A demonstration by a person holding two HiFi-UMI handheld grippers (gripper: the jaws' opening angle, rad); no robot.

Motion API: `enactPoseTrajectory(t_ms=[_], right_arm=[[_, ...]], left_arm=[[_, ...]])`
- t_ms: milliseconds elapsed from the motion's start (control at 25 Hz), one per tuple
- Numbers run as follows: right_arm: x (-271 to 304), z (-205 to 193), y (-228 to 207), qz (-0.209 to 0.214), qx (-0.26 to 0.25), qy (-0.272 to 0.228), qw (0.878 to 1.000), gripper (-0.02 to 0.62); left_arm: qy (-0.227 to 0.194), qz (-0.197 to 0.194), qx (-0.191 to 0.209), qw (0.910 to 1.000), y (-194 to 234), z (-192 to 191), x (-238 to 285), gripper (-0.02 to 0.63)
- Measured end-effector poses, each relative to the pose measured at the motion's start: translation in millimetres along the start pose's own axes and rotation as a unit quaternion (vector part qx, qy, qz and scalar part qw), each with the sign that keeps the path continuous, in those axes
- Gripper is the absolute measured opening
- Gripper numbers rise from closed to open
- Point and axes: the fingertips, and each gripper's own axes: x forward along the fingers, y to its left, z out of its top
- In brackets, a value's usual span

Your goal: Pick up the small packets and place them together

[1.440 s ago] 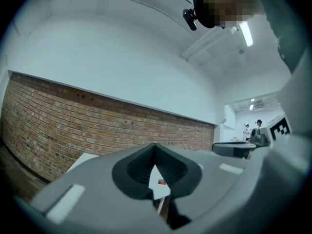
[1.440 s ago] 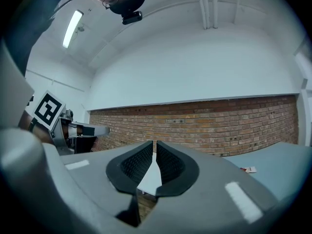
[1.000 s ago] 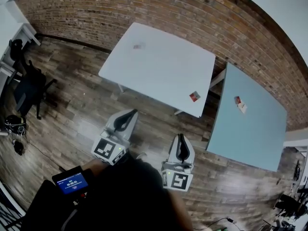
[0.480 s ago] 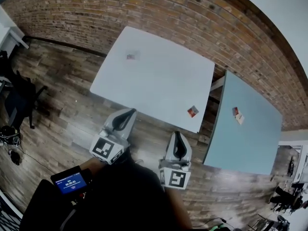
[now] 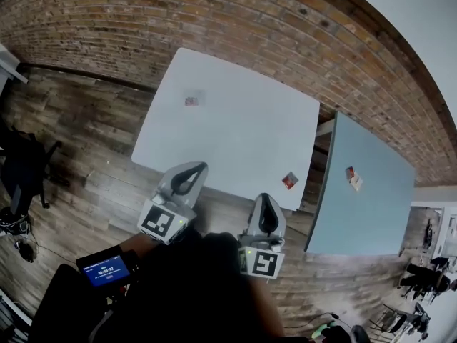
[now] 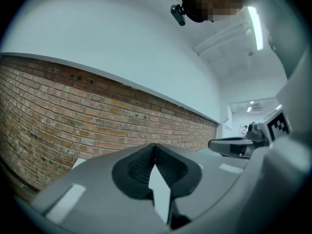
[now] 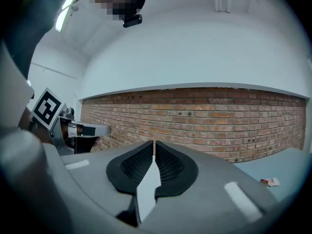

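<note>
Grippers first: left gripper point(image 5: 193, 170) and right gripper point(image 5: 265, 200) are both closed with nothing in them, low in the frame. A second back they hung over the floor; now their tips reach the near edge of the white table point(image 5: 235, 120). The red packet point(image 5: 289, 180) sits by that edge, just upper right of the right gripper. The far packet point(image 5: 191, 101) is up left, with lots of open tabletop between. A pair of packets point(image 5: 352, 177) lies on the blue table point(image 5: 364, 220).

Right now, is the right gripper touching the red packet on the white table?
Apart. Head view: right gripper is short of the red packet, tabletop visible between them.
</note>
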Motion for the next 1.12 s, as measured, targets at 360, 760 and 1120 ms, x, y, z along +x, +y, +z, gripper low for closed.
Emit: enactPoseTrajectory(t_ms=[360, 760, 1120], right_arm=[[27.0, -7.4, -11.8, -0.009, -0.008, 0.02, 1.0, 0.015], [56.6, -24.4, -53.5, 0.001, 0.001, 0.041, 0.999, 0.015], [78.9, -41.5, -110.6, 0.015, 0.011, 0.059, 0.998, 0.017]], left_arm=[[0.008, 0.001, -0.013, 0.9999, 18.9, -3.6, 20.2, 0.0], [0.014, 0.014, 0.003, 0.9998, 26.8, -0.7, 59.3, 0.0], [0.007, 0.026, 0.013, 0.9996, 15.8, 4.9, 115.0, 0.0]])
